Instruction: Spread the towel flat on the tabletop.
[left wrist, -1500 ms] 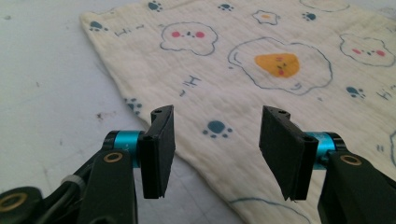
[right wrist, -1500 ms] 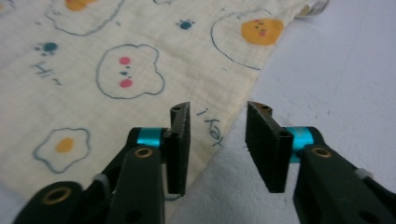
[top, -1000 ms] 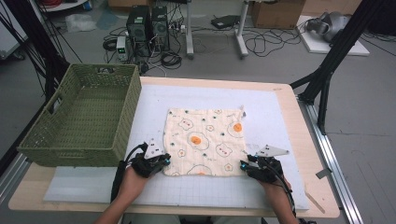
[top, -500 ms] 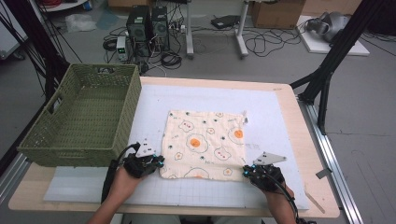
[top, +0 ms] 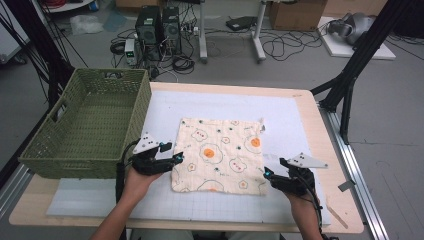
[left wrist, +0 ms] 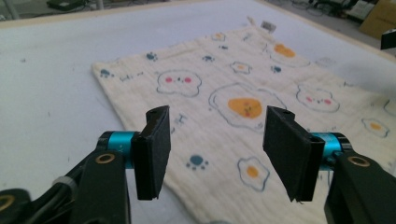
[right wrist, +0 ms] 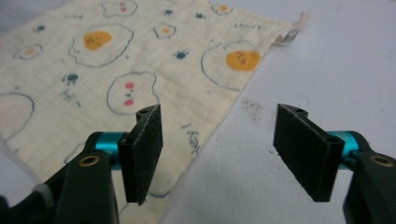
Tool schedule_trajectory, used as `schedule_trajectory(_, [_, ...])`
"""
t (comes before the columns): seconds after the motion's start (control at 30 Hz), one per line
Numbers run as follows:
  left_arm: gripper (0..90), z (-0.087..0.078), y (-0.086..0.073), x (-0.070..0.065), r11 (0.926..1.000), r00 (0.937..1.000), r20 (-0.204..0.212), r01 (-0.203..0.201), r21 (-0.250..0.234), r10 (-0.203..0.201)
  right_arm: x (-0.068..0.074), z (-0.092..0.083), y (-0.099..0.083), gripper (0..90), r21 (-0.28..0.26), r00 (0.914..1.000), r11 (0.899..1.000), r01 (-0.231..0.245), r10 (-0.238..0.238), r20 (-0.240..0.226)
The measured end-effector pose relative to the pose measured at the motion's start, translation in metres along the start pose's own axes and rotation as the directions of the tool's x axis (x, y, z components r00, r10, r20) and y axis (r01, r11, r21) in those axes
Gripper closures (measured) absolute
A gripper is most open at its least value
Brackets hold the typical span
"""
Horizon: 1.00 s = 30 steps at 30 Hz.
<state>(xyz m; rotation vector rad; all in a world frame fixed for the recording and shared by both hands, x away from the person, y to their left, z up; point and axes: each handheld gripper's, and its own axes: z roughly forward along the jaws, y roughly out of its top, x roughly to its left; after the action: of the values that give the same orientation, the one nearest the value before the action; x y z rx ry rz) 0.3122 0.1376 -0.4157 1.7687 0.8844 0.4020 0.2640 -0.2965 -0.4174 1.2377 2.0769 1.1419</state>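
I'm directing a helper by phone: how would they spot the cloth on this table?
On the wooden table lies a white mat, with a green wicker basket at its left. The cloth lies flat on the mat, right of the basket: cream, squarish, printed with fried eggs and paw marks.

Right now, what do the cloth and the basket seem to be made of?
Cloth: probably thin cotton gauze, matte; fine crinkled weave, printed fried eggs and paws, a sewn tag at one corner. Basket: woven strands, olive green, matte; whether wicker, paper rope or plastic, I cannot tell.
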Motion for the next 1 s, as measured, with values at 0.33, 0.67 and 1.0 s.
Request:
schedule_trajectory(0.33, [21.1,0.002,0.0,-0.002,0.9981,0.9993,-0.03,-0.024,-0.056,0.022,-0.013,0.006,0.01,12.1,-0.031,0.9963,0.996,0.084,-0.083,0.021])
schedule_trajectory(0.67, [21.3,0.001,-0.001,-0.006,0.9958,0.9988,-0.021,-0.045,-0.081,0.043,-0.014,-0.001,0.009,11.1,-0.064,0.9948,0.993,0.101,-0.101,0.011])
schedule_trajectory(1.0, [21.9,0.006,-0.008,-0.011,0.9982,0.9984,-0.031,-0.049,-0.036,0.048,-0.013,-0.002,0.008,11.1,-0.059,0.9954,0.994,0.095,-0.094,0.018])
